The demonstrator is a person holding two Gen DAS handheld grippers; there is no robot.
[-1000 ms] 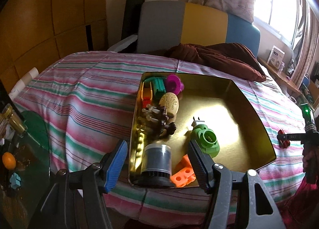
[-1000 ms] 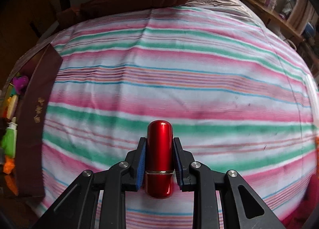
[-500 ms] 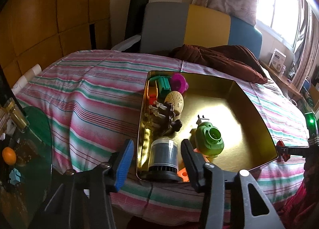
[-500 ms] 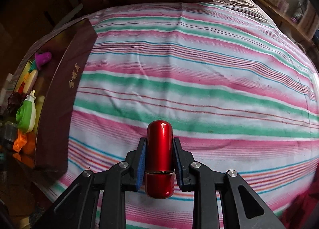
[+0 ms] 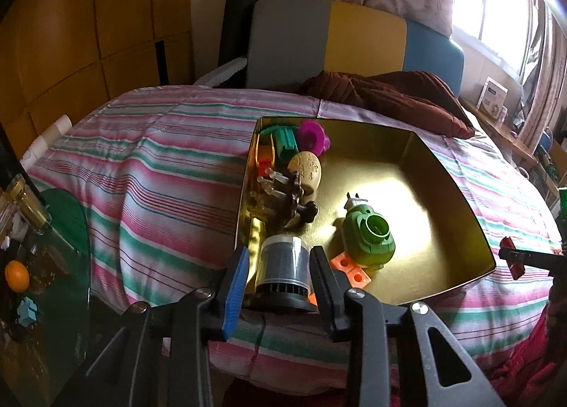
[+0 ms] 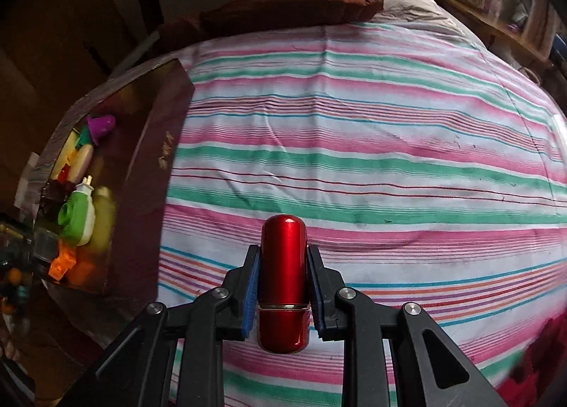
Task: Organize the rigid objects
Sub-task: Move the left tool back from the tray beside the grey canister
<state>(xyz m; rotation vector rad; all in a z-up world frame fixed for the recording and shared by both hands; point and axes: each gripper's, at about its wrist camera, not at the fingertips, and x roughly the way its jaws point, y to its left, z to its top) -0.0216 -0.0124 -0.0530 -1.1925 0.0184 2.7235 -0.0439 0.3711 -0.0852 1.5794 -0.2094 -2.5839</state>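
Left wrist view
Left gripper (image 5: 278,274): jaws apart, flanking the grey cylinder (image 5: 282,267) without a visible squeeze, level at the near left corner of the gold tray (image 5: 450,194).
Tray contents: green plug-in device (image 5: 368,237), orange blocks (image 5: 349,267), beige egg (image 5: 305,173), magenta piece (image 5: 312,135).
Writing: none legible.

Right wrist view
Right gripper (image 6: 283,291): clamped on the red capsule (image 6: 283,279), which stands upright between the pads, above the striped bedspread (image 6: 372,159).
Tray: far left, its dark outer wall facing the camera.
Writing: gold marks on that wall, unreadable.

Two low wrist views over the striped bed (image 6: 354,159), gold tray (image 5: 443,176) shared.
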